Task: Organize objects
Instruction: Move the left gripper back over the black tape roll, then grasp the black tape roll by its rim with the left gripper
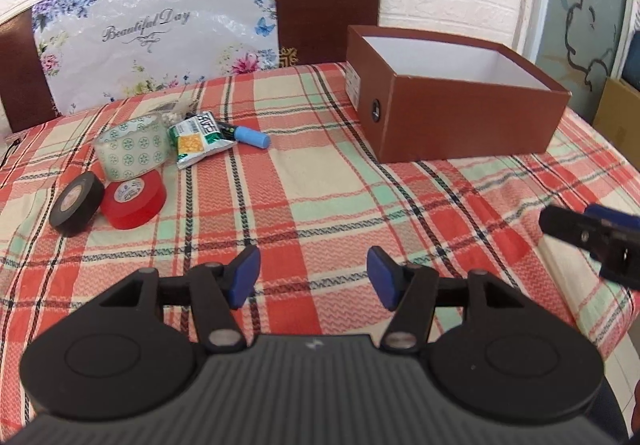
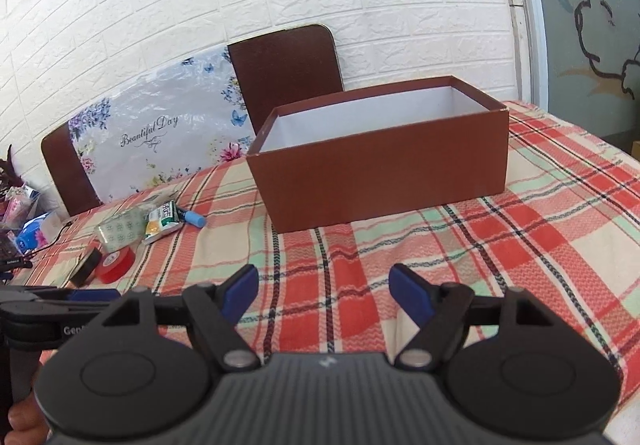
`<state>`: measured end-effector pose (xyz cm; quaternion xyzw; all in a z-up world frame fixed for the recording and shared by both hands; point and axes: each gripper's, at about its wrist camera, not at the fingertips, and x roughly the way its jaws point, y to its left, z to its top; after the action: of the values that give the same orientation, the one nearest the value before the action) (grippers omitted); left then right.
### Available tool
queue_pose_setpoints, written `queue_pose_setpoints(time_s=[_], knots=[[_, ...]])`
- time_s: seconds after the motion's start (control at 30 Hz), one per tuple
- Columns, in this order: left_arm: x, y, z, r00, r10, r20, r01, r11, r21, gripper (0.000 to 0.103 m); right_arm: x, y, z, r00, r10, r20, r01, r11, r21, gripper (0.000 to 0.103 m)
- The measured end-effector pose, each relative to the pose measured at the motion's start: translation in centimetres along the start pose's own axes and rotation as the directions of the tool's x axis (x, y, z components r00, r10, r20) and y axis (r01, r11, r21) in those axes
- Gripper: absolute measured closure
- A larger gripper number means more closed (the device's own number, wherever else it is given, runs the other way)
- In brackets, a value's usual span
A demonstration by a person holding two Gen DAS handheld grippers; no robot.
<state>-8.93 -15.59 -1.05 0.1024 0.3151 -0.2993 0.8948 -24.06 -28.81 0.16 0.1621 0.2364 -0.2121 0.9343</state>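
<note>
Worktop (image 1: 320, 185), plaid cloth: brown box (image 1: 460, 125), open, far right. Left cluster: black tape roll (image 1: 76, 203), red tape roll (image 1: 134, 199), patterned tape roll (image 1: 132, 147), snack packet (image 1: 198, 139), blue marker (image 1: 248, 135). Left gripper (image 1: 312, 277) and right gripper (image 2: 322, 293): fingers spread, holding nothing.

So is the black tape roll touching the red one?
Touching: the left wrist view shows the black tape roll leaning against the red tape roll, no gap.

An open brown box (image 1: 460, 125) stands well apart from clustered tape rolls (image 1: 132, 153), snack packet (image 1: 198, 139) and marker (image 1: 248, 135).
</note>
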Motion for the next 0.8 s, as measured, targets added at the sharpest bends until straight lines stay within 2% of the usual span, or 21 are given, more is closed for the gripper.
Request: queue_pose_setpoints(time_s=[0.1, 0.23, 0.3, 0.37, 0.47, 0.5, 0.57, 0.67, 0.73, 0.8], knots=[[0.4, 2.2, -0.1, 0.999, 0.037, 0.010, -0.037, 0.998, -0.054, 0.041, 1.1, 0.9, -0.4, 0.999, 0.020, -0.032, -0.021, 0.999, -0.039, 0.028], [1.2, 7.5, -0.5, 0.988, 0.151, 0.015, -0.148, 0.981, -0.128, 0.041, 3.6, 2.6, -0.9, 0.992, 0.074, -0.098, -0.083, 0.992, -0.095, 0.030], [1.4, 11.1, -0.8, 0.978, 0.209, 0.016, -0.203, 0.962, -0.185, 0.041, 5.0, 4.0, -1.0, 0.985, 0.101, -0.140, -0.121, 0.983, -0.138, 0.036], [1.5, 15.5, -0.8, 0.965, 0.262, 0.006, -0.251, 0.932, -0.263, 0.041, 6.3, 5.7, -1.2, 0.977, 0.125, -0.175, -0.158, 0.969, -0.192, 0.037], [1.2, 21.5, -0.4, 0.949, 0.317, -0.013, -0.299, 0.881, -0.366, 0.043, 7.8, 9.4, -1.3, 0.962, 0.177, -0.208, -0.236, 0.922, -0.307, 0.038], [1.2, 23.1, -0.1, 0.950, 0.313, -0.016, -0.294, 0.873, -0.389, 0.043, 8.3, 11.0, -1.3, 0.958, 0.193, -0.213, -0.260, 0.899, -0.353, 0.037], [1.4, 25.7, 0.5, 0.966, 0.257, -0.019, -0.240, 0.870, -0.431, 0.043, 9.6, 14.4, -1.4, 0.949, 0.225, -0.222, -0.301, 0.858, -0.417, 0.038], [2.6, 28.1, 1.3, 0.985, 0.170, -0.026, -0.161, 0.863, -0.479, 0.044, 11.6, 19.1, -1.0, 0.923, 0.297, -0.245, -0.379, 0.812, -0.445, 0.038], [4.1, 28.4, 2.0, 0.992, 0.124, -0.033, -0.125, 0.875, -0.467, 0.044, 12.7, 22.0, -1.1, 0.911, 0.327, -0.250, -0.410, 0.781, -0.472, 0.039], [5.7, 28.2, 2.4, 0.995, 0.086, -0.050, -0.099, 0.898, -0.429, 0.044, 13.7, 24.2, -1.2, 0.902, 0.341, -0.266, -0.431, 0.768, -0.474, 0.039]])
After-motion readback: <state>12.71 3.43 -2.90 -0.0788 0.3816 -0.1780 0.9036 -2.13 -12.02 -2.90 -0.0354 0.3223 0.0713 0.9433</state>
